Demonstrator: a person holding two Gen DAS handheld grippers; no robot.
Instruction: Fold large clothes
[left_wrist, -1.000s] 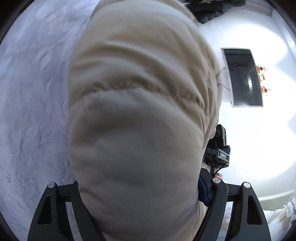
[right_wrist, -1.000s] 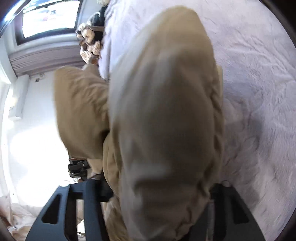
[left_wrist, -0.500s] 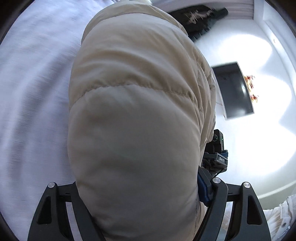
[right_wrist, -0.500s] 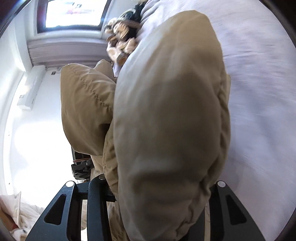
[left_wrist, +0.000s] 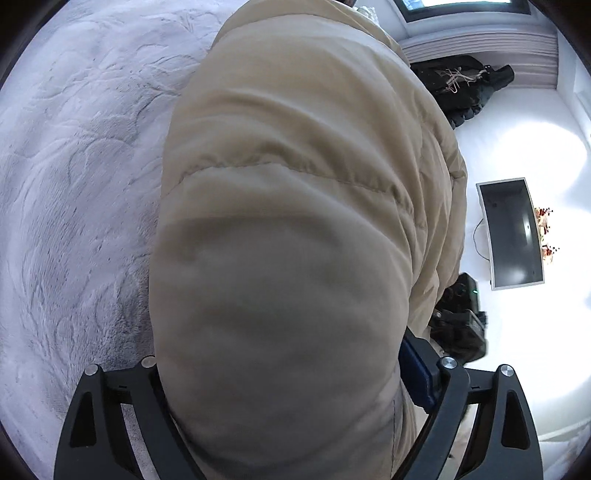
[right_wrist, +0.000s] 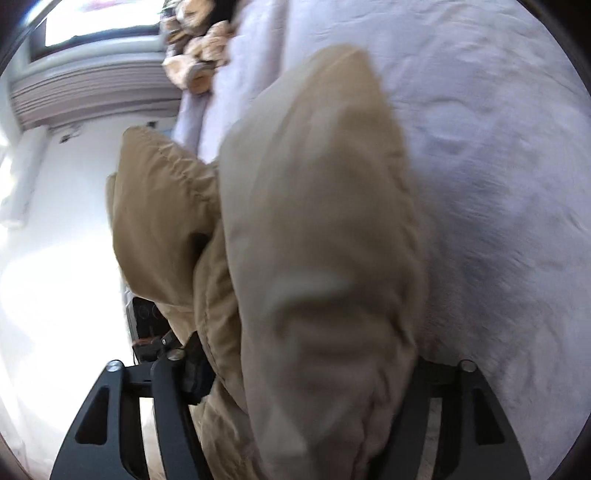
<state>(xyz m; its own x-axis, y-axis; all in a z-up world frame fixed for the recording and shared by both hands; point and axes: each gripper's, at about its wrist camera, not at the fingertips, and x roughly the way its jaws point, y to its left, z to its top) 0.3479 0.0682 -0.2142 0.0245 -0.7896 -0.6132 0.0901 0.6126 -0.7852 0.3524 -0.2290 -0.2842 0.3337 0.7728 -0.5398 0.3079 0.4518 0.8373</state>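
Observation:
A puffy beige quilted jacket (left_wrist: 288, 229) fills the left wrist view and bulges between the fingers of my left gripper (left_wrist: 295, 363). The jaws are opening, with the fabric still pressed against both pads. In the right wrist view the same jacket (right_wrist: 321, 229), slightly blurred, sits between the fingers of my right gripper (right_wrist: 319, 362). Those jaws are opening too and still touch the padding on both sides. A second fold of the jacket (right_wrist: 162, 214) hangs to the left. The other gripper's black body (left_wrist: 461, 321) shows past the jacket.
A pale lavender plush blanket (left_wrist: 74, 184) covers the bed under the jacket. Dark clothing (left_wrist: 461, 85) and a flat screen (left_wrist: 513, 236) lie on the white floor beside it. A brown soft toy (right_wrist: 195, 48) sits at the bed's far end, near a window (right_wrist: 92, 29).
Both grippers have swept along the bed carrying the jacket, and the room behind has shifted. The right gripper's fingers stand visibly wider apart than before; the jacket now shows motion blur.

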